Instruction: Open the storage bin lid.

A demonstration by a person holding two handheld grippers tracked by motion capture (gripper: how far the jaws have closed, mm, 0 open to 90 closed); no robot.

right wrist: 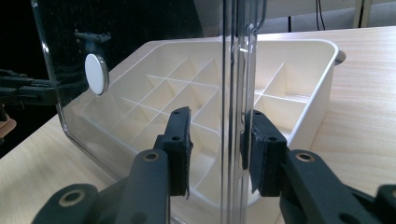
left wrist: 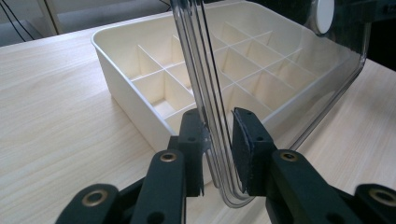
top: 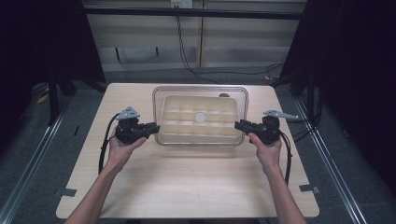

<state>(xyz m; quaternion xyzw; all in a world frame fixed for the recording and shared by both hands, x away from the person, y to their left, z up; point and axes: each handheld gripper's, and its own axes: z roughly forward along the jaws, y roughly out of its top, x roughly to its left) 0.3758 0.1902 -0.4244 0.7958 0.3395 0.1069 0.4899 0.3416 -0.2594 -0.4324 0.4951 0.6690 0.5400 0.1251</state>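
Observation:
A clear plastic lid (top: 201, 93) with a round white knob (top: 200, 116) stands nearly on edge across a cream tray (left wrist: 121, 88) divided into several empty compartments. My left gripper (top: 156, 127) is at the lid's left side. In the left gripper view my left gripper (left wrist: 218, 126) has both pads pressed on the lid's rim (left wrist: 219, 154). My right gripper (top: 237, 125) is at the lid's right side. In the right gripper view my right gripper (right wrist: 217, 126) straddles the lid's edge (right wrist: 238, 70); one pad (right wrist: 259, 149) touches it and a gap shows at the other pad (right wrist: 180, 140).
The tray (top: 163, 133) sits at the middle back of a light wooden table (top: 187, 186). Bare tabletop lies in front and to both sides. Cables (top: 105, 144) trail from each gripper towards the person. Dark curtains and floor rails flank the table.

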